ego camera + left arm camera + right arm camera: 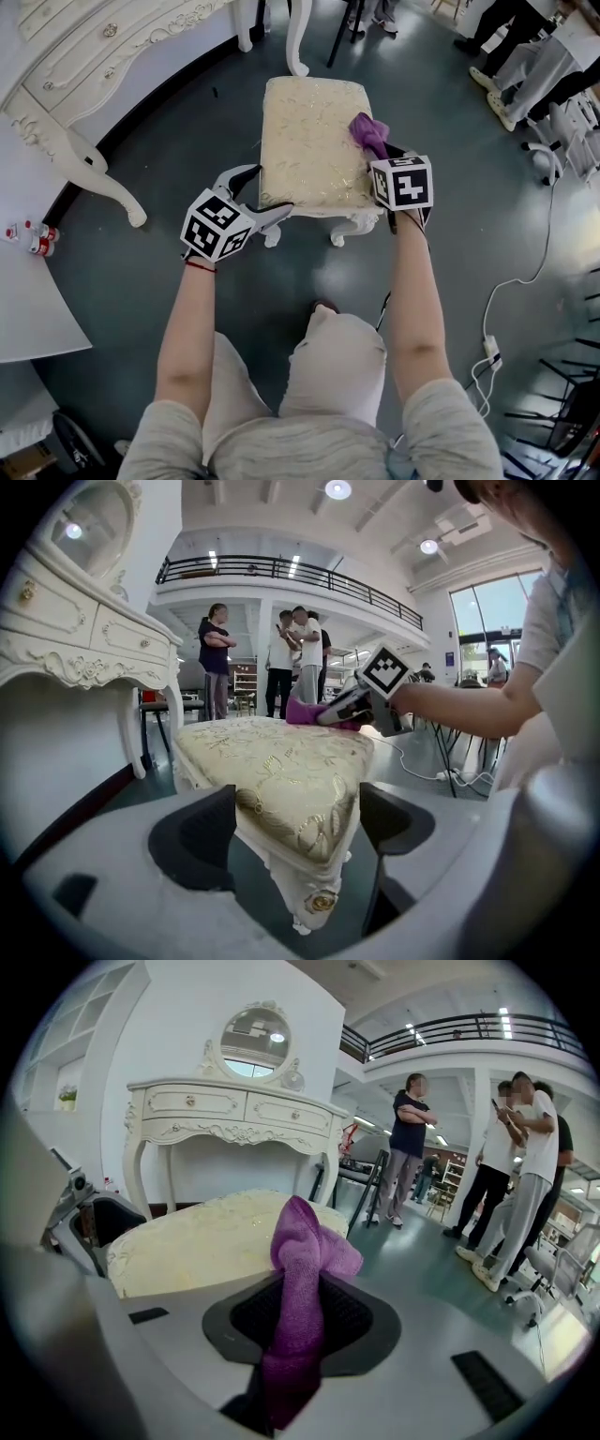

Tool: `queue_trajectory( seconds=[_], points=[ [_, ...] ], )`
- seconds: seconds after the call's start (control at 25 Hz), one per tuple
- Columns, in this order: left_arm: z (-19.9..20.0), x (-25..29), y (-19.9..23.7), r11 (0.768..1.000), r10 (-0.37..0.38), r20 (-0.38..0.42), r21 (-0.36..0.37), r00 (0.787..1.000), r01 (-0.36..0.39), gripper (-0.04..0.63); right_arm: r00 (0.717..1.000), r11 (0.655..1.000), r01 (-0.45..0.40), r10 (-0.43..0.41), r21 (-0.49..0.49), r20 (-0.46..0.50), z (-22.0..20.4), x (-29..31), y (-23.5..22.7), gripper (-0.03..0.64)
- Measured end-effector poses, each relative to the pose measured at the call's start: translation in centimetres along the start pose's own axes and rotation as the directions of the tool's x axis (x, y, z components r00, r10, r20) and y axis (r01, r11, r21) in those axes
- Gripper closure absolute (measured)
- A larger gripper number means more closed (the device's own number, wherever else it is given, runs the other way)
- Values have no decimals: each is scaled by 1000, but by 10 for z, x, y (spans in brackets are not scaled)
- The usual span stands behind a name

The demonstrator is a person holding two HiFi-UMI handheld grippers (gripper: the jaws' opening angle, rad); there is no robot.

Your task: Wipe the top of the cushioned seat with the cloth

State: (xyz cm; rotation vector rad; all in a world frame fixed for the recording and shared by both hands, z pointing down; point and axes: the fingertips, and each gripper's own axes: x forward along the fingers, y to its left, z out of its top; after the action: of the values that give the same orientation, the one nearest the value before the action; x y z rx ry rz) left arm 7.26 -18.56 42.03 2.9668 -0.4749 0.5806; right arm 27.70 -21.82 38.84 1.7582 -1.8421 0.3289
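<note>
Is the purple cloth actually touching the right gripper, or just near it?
Touching. The right gripper view shows the purple cloth pinched between the jaws of the right gripper.

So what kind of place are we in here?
Probably a big showroom or demo hall, not a home: an upper balcony railing, onlookers standing about, and an ornate white dressing table on open floor.

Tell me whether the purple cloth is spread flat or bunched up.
Bunched: the cloth stands crumpled in a wad, pinched by the right gripper.
</note>
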Motion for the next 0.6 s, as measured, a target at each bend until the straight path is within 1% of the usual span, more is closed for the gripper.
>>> queue_trajectory(
  seconds=[0.12,0.36,0.44,0.6],
  points=[
    [-5,0,-2,1000,20,5,2,1000,-20,179,999,998,32,-32,48,-2,-5,-5,-4,523],
    [-7,2,-3,1000,25,20,-11,1000,-25,179,997,993,76,-75,89,-8,-14,-14,-5,523],
    [-7,2,-2,1000,25,19,-11,999,-25,179,996,992,89,-88,86,-9,-14,-16,-3,523],
    [-7,2,-4,1000,25,22,-16,999,-24,179,993,992,115,-114,48,-27,-15,-20,1,523]
  ],
)
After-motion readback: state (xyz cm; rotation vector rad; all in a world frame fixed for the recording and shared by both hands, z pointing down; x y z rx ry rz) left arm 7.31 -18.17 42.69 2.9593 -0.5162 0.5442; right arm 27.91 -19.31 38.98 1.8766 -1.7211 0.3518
